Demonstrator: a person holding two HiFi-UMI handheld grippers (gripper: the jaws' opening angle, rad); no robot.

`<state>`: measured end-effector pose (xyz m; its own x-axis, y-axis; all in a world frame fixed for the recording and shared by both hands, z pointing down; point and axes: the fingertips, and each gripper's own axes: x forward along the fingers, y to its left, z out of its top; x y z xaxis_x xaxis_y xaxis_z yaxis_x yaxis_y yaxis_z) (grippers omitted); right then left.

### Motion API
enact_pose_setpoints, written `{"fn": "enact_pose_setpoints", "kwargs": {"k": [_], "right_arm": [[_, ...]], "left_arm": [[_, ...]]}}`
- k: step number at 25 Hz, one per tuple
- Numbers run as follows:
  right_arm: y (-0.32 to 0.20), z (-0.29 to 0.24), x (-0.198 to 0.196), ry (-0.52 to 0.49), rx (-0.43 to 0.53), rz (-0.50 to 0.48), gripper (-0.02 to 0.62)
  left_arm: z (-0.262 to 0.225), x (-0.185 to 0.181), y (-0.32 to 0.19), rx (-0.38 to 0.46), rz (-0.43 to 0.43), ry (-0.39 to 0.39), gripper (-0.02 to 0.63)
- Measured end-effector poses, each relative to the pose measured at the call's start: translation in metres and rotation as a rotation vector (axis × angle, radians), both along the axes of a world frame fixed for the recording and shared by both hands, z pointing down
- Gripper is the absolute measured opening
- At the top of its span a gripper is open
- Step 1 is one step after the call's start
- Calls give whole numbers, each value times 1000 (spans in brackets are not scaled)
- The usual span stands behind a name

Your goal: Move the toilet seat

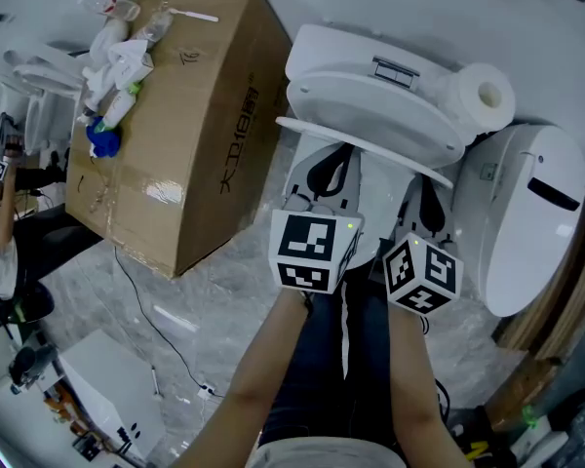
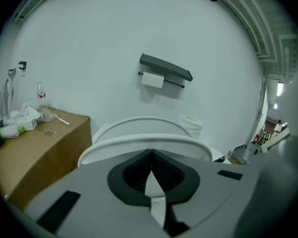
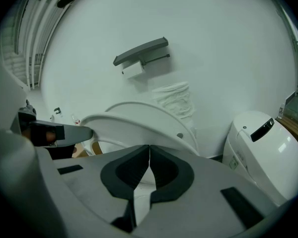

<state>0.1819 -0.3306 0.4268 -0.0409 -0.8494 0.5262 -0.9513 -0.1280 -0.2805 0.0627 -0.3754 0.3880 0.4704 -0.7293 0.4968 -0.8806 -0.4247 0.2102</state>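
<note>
A person is standing over a white toilet, holding a gripper in each hand. The seat (image 2: 111, 145) is tilting partway up from the bowl (image 1: 375, 195), and the lid (image 2: 144, 125) is leaning further back behind it.

The left gripper (image 2: 151, 151) is pointing at the seat's front edge. Its jaws are pressing tip to tip and are gripping nothing, with the seat rim sitting just above and beyond the tips. The right gripper (image 3: 149, 147) is doing the same on the other side, with its jaws fully together and empty and the seat's underside rising just past them. No view is showing clearly whether either gripper is touching the seat.

A paper roll (image 1: 483, 94) is resting behind the lid. A grey holder (image 2: 165, 67) is hanging on the wall above. To the left, a cardboard box (image 1: 190, 115) is standing close beside the toilet, carrying bottles and tissues (image 1: 112, 57). To the right, a second white unit (image 1: 526, 222) is standing near the toilet. The floor (image 1: 205, 300) is showing grey marble tile.
</note>
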Motion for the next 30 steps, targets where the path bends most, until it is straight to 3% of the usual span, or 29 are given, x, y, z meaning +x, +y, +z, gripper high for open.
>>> {"fn": "enact_pose_setpoints", "kwargs": {"k": [21, 30], "right_arm": [[-43, 0, 17, 5, 18, 12, 18], [-36, -1, 14, 12, 33, 28, 17]], "left_arm": [[-1, 18, -48, 22, -10, 27, 15], [0, 0, -35, 16, -30, 35, 15]]}}
